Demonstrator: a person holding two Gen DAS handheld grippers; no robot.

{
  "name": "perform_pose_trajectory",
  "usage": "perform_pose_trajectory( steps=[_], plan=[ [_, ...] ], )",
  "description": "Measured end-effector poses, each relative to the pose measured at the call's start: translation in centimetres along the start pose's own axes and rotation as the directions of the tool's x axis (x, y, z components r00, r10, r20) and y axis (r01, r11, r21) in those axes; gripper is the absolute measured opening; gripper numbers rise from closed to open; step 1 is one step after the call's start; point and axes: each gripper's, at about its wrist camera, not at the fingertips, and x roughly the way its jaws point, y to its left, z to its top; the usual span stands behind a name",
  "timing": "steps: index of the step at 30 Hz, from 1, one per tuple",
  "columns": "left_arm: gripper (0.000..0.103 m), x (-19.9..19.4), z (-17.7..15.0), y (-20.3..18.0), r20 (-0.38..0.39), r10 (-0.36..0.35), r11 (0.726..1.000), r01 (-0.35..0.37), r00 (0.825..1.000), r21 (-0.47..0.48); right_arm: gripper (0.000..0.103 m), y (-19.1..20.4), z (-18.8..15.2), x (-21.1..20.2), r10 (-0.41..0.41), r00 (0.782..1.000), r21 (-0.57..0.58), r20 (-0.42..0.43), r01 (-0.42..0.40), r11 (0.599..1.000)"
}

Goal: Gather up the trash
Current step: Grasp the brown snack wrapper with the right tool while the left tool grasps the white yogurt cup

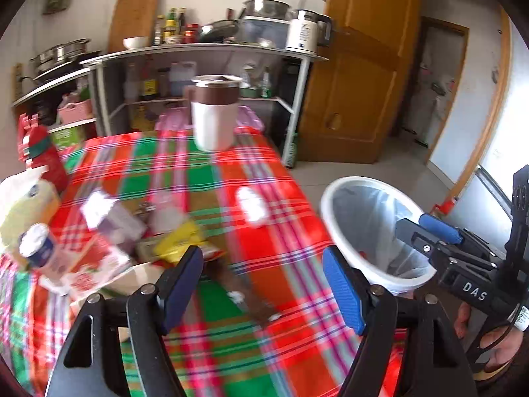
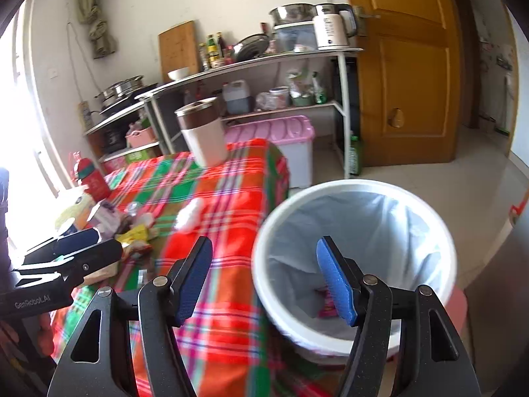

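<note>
Both hand-held grippers are spread wide with nothing between their blue pads: the left hand-held gripper (image 1: 263,284) hangs low in its frame over the plaid table (image 1: 284,231), the right hand-held gripper (image 2: 264,279) at the bin (image 2: 355,264) rim, lower right. Trash (image 1: 178,238) lies heaped at left of the table; a white wad (image 1: 251,206) sits mid-frame, a mug (image 1: 215,112) at the far edge.
</note>
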Motion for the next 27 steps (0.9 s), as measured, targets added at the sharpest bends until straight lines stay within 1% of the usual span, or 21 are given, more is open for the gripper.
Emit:
perform_pose_trajectory(
  steps=[6,9,12,15,19,23,25,27],
  plan=[
    [0.077,-2.4,-1.7,6.1,0.024,0.107,0.991,-0.105,0.994,-0.083,0.066,4.5,-0.8,2.0,0.057,0.997,-0.063,-0.059,-0.061,0.996],
    [0.077,-3.2,-2.3,9.0,0.027,0.14,0.98,-0.135,0.99,-0.145,0.066,6.4,-1.2,3.4,0.074,0.993,-0.085,-0.096,-0.083,0.993],
    [0.077,-3.6,-3.2,11.5,0.024,0.178,0.97,-0.171,0.984,-0.175,0.066,8.2,-1.8,5.0,0.092,0.986,-0.114,-0.136,-0.108,0.988],
    [0.077,-3.8,-4.0,14.0,0.008,0.211,0.954,-0.204,0.977,-0.218,0.066,10.1,-2.4,6.3,0.087,0.981,-0.165,-0.174,-0.116,0.98],
    [0.077,-3.5,-4.7,16.8,-0.012,0.252,0.935,-0.247,0.968,-0.253,0.066,12.2,-3.0,8.0,0.096,0.97,-0.208,-0.223,-0.144,0.968],
    [0.078,-3.0,-5.0,19.0,-0.028,0.258,0.927,-0.256,0.966,-0.274,0.066,13.1,-3.3,9.5,0.07,0.964,-0.231,-0.257,-0.132,0.964],
    [0.078,-2.5,-4.8,19.7,-0.031,0.275,0.924,-0.273,0.961,-0.266,0.062,13.5,-3.4,10.2,0.056,0.961,-0.232,-0.272,-0.122,0.965],
    [0.078,-2.1,-4.7,20.3,-0.042,0.281,0.923,-0.282,0.959,-0.263,0.049,13.7,-3.5,10.6,0.042,0.959,-0.241,-0.28,-0.112,0.964]
  ],
)
